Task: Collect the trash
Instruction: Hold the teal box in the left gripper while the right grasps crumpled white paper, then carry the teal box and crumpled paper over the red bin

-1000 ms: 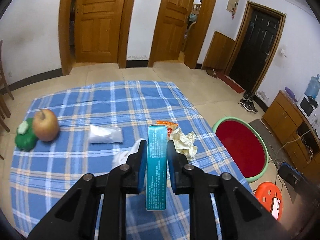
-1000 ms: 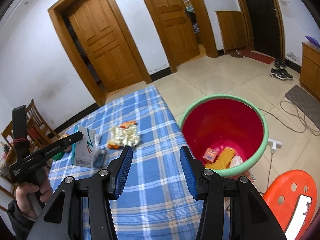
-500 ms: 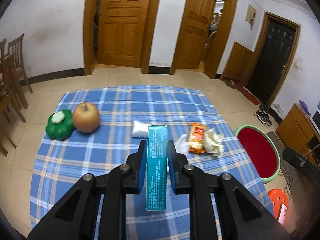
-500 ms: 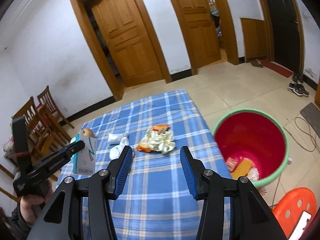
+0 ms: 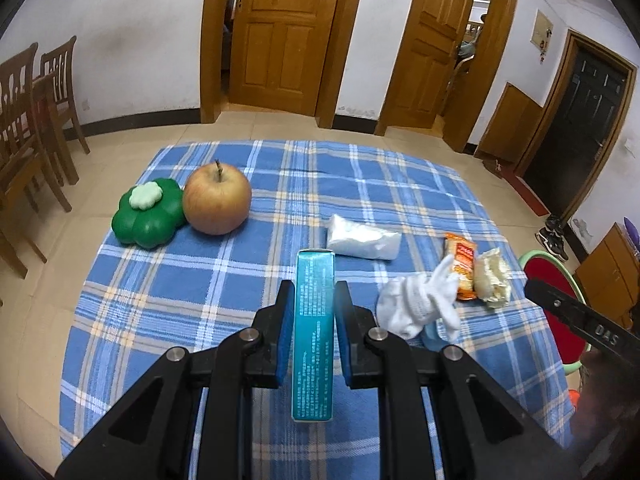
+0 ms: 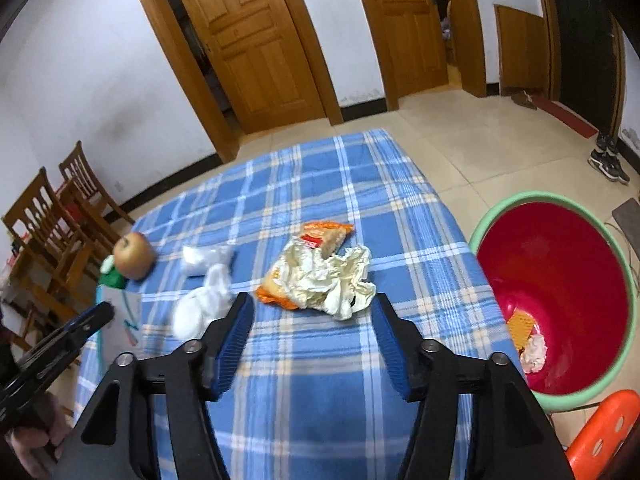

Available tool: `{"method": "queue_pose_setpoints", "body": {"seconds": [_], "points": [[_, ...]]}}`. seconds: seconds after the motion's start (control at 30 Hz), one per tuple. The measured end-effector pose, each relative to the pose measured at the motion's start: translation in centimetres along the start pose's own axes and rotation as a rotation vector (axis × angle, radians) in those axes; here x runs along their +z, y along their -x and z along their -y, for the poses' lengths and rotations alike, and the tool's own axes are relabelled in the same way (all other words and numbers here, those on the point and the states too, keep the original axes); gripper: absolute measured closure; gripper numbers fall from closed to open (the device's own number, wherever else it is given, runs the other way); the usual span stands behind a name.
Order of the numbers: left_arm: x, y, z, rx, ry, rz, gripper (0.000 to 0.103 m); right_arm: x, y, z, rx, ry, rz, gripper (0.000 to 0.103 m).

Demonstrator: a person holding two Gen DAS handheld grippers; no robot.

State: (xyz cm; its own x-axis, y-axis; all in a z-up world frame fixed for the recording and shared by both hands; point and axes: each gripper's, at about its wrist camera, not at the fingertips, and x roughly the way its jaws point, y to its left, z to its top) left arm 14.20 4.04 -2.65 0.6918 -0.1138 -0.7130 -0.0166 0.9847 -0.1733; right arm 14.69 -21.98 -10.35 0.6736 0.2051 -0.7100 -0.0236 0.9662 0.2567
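Left gripper (image 5: 314, 312) is clenched on a teal box (image 5: 314, 332), held upright between the pads; its lower end sits in front of the gripper body, and from the right wrist view only a white face of it shows, half behind the gripper. Right gripper (image 6: 314, 344) has jaws opening, nothing between them, hovering over the blue plaid table (image 6: 320, 400) near its right edge. Just past its fingertips lies a crumpled cream wrapper (image 6: 328, 276), lying over an orange snack packet (image 6: 320, 236) so only the packet's ends show. Left of that, a white sock-like rag (image 6: 200, 304), blurred in the right wrist view; something blue under it peeks out in the left wrist view, can't tell what. Behind it, a small white plastic pouch (image 5: 362, 238), contents unreadable. Toward the far left corner, an apple (image 5: 216, 198) touching a green pepper-shaped toy (image 5: 148, 212). Off the right edge on the floor, a red bin with a green rim (image 6: 560, 272), cut off by the gripper arm; inside are an orange piece and a white wad, too small to identify. Orange stool (image 6: 600, 428) clipped at the frame corner. Chairs (image 5: 32, 120) cut off at left; far doors (image 5: 288, 32) partly ajar, room beyond too dark to read.
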Motion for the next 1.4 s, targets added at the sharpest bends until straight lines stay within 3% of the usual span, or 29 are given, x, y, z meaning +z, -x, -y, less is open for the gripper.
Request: {"method": "queue_pose_setpoints", "body": {"seconds": [0.43,0.57,0.83,1.4], "points": [[0.0,-1.8,-0.3,0.011,0.022,-0.027,0.084,0.5,-5.1,1.5,-0.002,-0.026,-0.057,0.030],[0.0,-1.8,-0.3,0.010,0.023,-0.026,0.084,0.1,-5.8,1.8,0.013,-0.046,-0.085,0.058],[-0.2,-0.8,0.2,-0.006,0.019,-0.009,0.084,-0.4,-4.5,2.1,0.033,-0.051,-0.059,0.081],[-0.6,3.4,3.2,-0.057,-0.029,0.055,0.084,-2.1,3.8,2.9,0.078,-0.084,0.075,0.084]]}}
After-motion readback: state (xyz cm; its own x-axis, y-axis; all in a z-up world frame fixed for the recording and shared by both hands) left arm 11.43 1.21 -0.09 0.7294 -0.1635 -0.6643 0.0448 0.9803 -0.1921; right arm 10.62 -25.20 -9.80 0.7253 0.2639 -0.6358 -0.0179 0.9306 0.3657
